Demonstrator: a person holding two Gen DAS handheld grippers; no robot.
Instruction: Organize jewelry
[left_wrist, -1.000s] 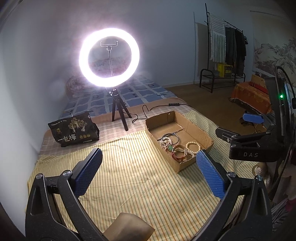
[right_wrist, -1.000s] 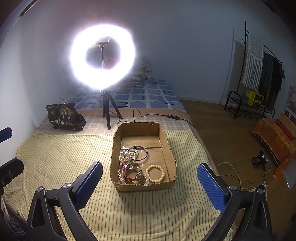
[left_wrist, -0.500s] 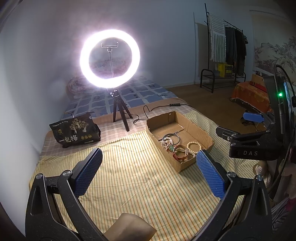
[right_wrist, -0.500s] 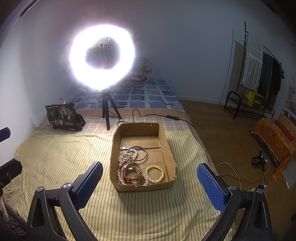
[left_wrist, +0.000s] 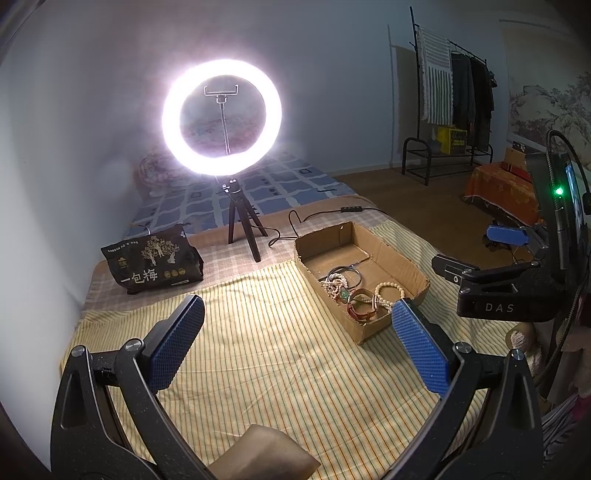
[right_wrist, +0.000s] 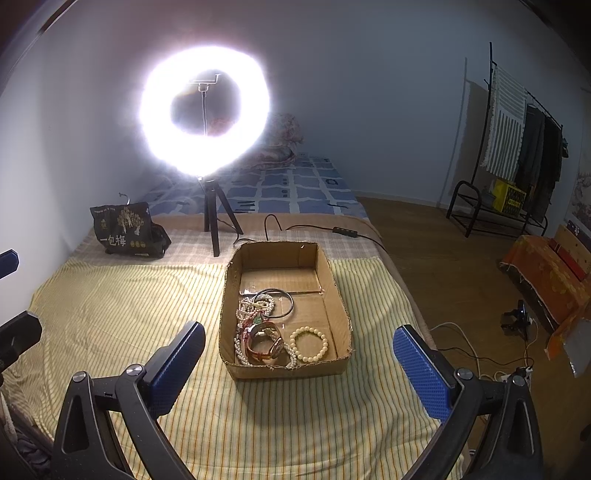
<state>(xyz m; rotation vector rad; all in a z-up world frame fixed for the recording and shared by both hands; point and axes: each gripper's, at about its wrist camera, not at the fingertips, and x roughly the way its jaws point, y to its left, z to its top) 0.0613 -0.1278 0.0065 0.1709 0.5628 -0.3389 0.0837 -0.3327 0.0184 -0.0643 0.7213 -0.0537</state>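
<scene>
A shallow cardboard box (right_wrist: 338, 295) (left_wrist: 413, 275) lies on the yellow striped bedspread. In it are a pile of pearl strands (right_wrist: 253, 310), a brown bracelet (right_wrist: 264, 341) (left_wrist: 360, 306), a cream bead bracelet (right_wrist: 308, 344) (left_wrist: 389, 290) and a thin dark bangle (right_wrist: 284, 301). My right gripper (right_wrist: 297, 354) is open and empty, hovering in front of the box's near end. My left gripper (left_wrist: 295, 328) is open and empty, over the spread to the left of the box. The right gripper also shows at the right edge of the left wrist view (left_wrist: 476, 251).
A lit ring light (right_wrist: 205, 110) on a small tripod (right_wrist: 216, 221) stands behind the box, its cable (right_wrist: 332, 229) trailing right. A black printed bag (right_wrist: 127, 230) lies at the back left. The bed edge drops to wooden floor (right_wrist: 443, 266) on the right; a clothes rack (right_wrist: 517, 147) stands beyond.
Both views have shifted only slightly. The grippers stay open and the jewelry has not moved.
</scene>
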